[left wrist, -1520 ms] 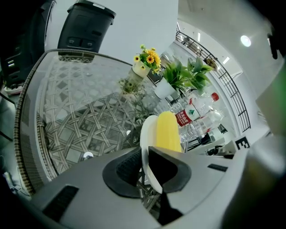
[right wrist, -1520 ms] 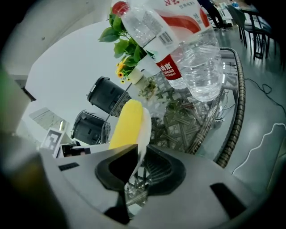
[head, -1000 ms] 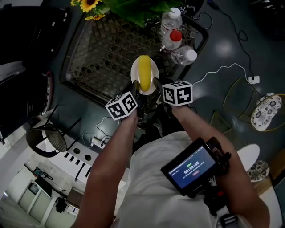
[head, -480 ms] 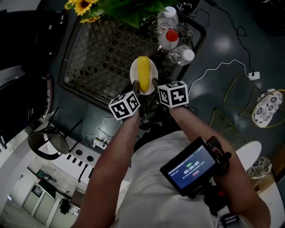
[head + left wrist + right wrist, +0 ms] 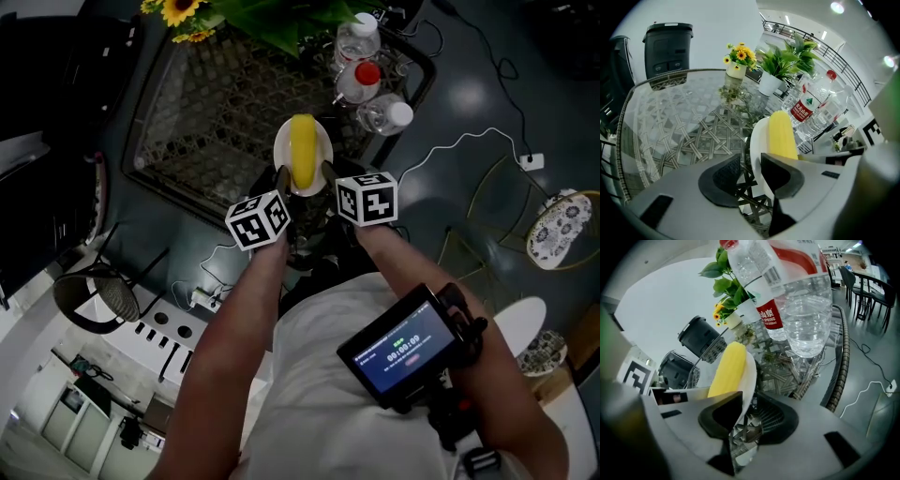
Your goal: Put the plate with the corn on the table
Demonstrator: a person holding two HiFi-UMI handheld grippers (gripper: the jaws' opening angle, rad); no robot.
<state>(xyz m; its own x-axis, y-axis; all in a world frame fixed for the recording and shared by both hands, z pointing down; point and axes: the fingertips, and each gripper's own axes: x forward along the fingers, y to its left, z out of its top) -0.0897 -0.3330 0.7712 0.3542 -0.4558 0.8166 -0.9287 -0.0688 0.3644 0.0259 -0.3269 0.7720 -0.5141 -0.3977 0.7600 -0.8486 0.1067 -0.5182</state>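
Note:
The white plate [image 5: 322,150] with the yellow corn cob [image 5: 303,150] sits near the front edge of the glass-topped wicker table [image 5: 206,112]. My left gripper [image 5: 281,180] is at the plate's near-left rim. Its jaws are opening, and the plate [image 5: 757,145] rim stands between them with a gap to the left pad. The corn [image 5: 782,136] lies just beyond. My right gripper [image 5: 328,174] is at the near-right rim. There the plate [image 5: 749,376] edge runs in between the right gripper [image 5: 749,413] pads, with wicker showing between rim and lower pad.
Three water bottles [image 5: 361,84] stand just behind and right of the plate, looming close as bottles [image 5: 806,310] in the right gripper view. Sunflowers [image 5: 183,11] and a potted plant [image 5: 771,82] stand at the table's far edge. A black bin [image 5: 668,47] is beyond the table.
The plate with the corn has hardly shifted. The left gripper's marker cube has edged slightly left, away from the plate. The right gripper holds its place.

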